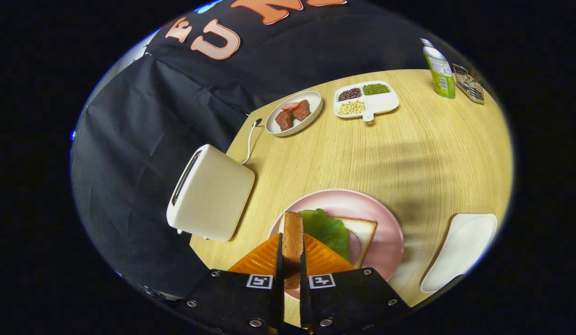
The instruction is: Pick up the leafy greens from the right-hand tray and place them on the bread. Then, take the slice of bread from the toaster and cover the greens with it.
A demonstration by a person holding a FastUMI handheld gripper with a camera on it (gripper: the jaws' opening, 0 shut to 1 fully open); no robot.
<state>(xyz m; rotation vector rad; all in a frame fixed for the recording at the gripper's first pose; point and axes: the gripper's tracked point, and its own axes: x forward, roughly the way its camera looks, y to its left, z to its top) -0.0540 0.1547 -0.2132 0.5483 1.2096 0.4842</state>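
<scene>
Gripper (292, 253): orange ribbed fingers, black blocks, silver screws, square black-white marker tags.

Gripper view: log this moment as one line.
gripper: shut on bread slice | above pink plate | greens on lower bread | not yet covered

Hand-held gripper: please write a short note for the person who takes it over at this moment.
Hand-held gripper: shut on the slice of bread, held on edge between the fingers, above the pink plate.
Leafy greens: already on the lower bread on that plate.
Toaster: beside the plate, its slot appears empty.
White tray: on the plate's other side, nothing on it.
Left: lay the slice flat over the greens and release.
</scene>
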